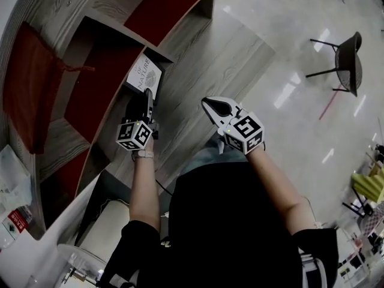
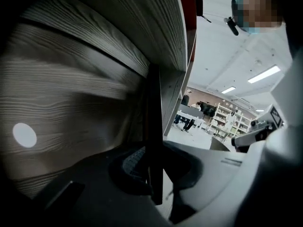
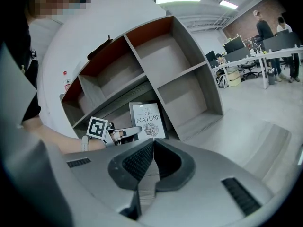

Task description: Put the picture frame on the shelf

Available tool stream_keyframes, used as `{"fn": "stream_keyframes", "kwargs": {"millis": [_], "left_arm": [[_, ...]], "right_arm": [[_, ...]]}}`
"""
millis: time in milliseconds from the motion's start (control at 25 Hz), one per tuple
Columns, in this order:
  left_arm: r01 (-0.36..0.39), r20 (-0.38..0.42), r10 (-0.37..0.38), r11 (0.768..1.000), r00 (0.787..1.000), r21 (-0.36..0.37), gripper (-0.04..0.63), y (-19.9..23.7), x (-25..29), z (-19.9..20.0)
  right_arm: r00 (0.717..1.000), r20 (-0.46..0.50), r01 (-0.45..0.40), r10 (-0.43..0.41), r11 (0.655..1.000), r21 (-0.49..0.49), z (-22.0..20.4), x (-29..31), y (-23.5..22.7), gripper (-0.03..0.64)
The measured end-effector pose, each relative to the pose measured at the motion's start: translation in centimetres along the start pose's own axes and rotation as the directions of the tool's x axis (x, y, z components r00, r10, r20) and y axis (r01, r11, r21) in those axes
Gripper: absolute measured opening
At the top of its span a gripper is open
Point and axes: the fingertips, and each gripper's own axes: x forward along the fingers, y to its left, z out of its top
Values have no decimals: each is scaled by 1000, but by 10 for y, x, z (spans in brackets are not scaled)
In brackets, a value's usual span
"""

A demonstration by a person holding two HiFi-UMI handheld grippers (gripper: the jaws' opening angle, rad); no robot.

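Picture frame (image 3: 147, 119): white print reading OF NATURE over a leaf, thin dark border. It sits tilted in a low compartment of the wood-grain shelf (image 3: 189, 86). The left gripper view gives only its dark edge, upright, with the left gripper (image 1: 146, 101) jaws clamped on it; the right gripper view shows the whole face. Right gripper (image 1: 210, 104) jaws together, empty. Chair (image 1: 348, 62) well apart; red cloth (image 1: 27, 89) against the shelf.

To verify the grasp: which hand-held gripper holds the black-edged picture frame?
The left hand-held gripper clamps the black-edged picture frame; the right hand-held gripper is shut, empty.
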Motion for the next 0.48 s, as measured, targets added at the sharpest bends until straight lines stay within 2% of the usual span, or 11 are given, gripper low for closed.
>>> {"fn": "stream_keyframes", "kwargs": {"millis": [320,480], "left_arm": [[35,65,-35,999,997,9,58,15,14,-9],[32,65,-34,999,997,35,58,26,21,-17]], "right_arm": [[999,-27,41,-40,999,36,-24,-5,-6,-2],[998,-44,41,-40,999,31,-33,-2,-5,-2]]}}
